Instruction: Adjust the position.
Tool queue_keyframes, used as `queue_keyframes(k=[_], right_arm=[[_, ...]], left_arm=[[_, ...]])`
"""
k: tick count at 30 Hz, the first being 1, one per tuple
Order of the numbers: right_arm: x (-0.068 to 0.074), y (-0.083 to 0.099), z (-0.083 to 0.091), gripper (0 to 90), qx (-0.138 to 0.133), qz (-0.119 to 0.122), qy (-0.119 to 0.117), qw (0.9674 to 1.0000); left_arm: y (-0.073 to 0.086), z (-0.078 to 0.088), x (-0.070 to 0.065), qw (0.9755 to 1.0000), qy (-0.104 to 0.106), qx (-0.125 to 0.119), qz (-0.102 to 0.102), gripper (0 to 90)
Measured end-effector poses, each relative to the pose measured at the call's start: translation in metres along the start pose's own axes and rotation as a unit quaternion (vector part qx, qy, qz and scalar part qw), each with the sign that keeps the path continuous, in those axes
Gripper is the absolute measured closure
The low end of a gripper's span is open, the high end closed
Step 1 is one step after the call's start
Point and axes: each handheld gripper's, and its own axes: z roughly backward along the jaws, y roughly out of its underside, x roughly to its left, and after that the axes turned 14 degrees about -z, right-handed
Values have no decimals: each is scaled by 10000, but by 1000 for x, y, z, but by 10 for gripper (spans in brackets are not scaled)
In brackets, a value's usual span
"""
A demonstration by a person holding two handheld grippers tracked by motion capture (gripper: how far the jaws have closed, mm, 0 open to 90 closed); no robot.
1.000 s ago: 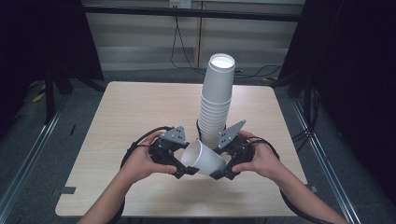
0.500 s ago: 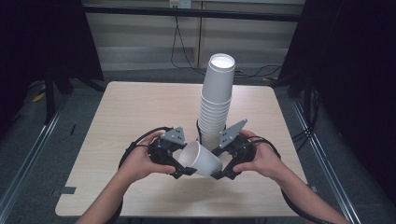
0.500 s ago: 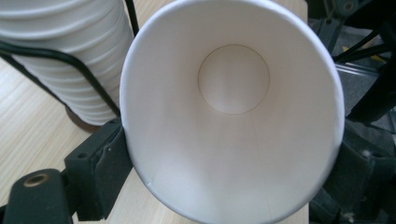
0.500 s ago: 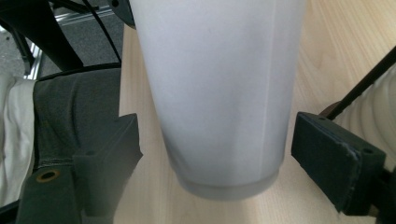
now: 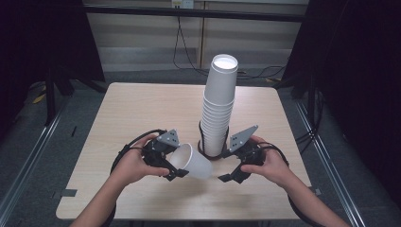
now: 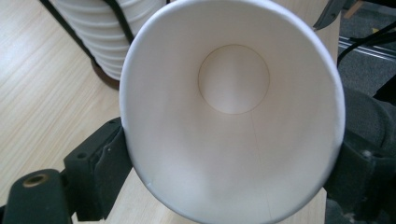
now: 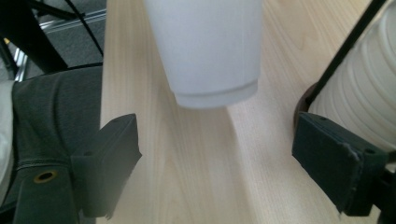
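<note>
Two black jaws of the right gripper [image 7: 215, 163] rising from the bottom edge, spread wide, nothing between the pads. Ahead, at top centre, a white paper cup [image 7: 208, 51] held above the light wooden table [image 7: 196, 177], its closed base end pointing toward the camera, clear of both jaws. At right edge, a stack of ribbed white paper cups [image 7: 362, 98] beside a thin black upright rod [image 7: 348, 49], on a dark round base [image 7: 303, 107]. At left, dark grey fabric [image 7: 51, 112] beyond the table edge.
</note>
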Motion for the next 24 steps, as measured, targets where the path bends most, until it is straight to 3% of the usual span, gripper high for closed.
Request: queue_keyframes(k=[7,14,19,24], right_arm=[[-6,17,-8,142,-34,-88,211,9997],[-15,39,-21,144,-213,-422,329,9983],[-20,54,-27,144,-181,-471,593,9970],[-26,64,-30,142,-161,-526,713,9959]], left_arm=[[5,4,3,9998,-86,125,110,121],[8,10,6,9995,-109,257,179,120],[11,13,9,9990,-144,359,224,119],[13,14,11,9986,-105,448,275,119]])
